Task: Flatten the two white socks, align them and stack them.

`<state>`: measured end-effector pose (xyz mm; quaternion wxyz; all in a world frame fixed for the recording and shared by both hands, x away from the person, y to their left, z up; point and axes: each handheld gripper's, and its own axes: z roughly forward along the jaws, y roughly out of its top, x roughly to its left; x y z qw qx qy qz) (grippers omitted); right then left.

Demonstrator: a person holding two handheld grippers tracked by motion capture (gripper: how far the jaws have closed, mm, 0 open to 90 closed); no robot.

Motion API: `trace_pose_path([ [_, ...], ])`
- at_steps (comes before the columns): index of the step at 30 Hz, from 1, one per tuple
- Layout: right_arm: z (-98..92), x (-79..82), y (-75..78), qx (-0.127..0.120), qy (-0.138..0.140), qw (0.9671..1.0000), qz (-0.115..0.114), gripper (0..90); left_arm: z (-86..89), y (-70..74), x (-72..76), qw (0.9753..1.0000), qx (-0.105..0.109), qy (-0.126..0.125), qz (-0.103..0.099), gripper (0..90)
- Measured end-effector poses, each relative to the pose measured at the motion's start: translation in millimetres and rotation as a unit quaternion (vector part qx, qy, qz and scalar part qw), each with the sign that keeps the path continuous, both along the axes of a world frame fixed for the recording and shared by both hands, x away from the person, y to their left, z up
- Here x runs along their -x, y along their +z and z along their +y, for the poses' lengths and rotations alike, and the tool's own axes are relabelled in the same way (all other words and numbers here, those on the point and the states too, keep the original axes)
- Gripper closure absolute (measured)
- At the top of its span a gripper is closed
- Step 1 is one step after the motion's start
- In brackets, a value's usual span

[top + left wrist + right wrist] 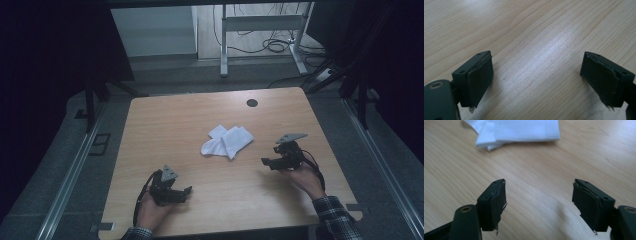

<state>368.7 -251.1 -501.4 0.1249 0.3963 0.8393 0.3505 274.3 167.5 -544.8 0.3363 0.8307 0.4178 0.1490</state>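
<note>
A crumpled white cloth (226, 141) lies near the middle of the wooden table (165, 125). In the right gripper view the cloth (516, 131) sits beyond the jaws at the top. My left gripper (186, 192) rests low over the table's front left, open, with bare wood between its jaws (536, 75). My right gripper (266, 161) is held at the right of the cloth, a short way from it, open and holding nothing (539, 202).
A dark round hole (252, 103) marks the table's far side. Beyond the table stands a white metal frame (260, 30) with cables on the floor. Rails run along the floor on both sides.
</note>
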Motion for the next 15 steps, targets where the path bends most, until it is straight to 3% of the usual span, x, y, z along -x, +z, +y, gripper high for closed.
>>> trace_pose_path([
  [9, 18.5, -23.9, 7.5, -0.019, -0.002, 0.9998, 0.002, 37.8, 0.0, 0.0, 0.0, 1.0, 0.0, 0.0, 0.0, 11.2],
  [15, 30.5, -40.2, 9.0, -0.007, -0.001, 1.0, -0.004, 51.1, 0.0, 0.0, 0.0, 1.0, 0.0, 0.0, 0.0, 11.2],
])
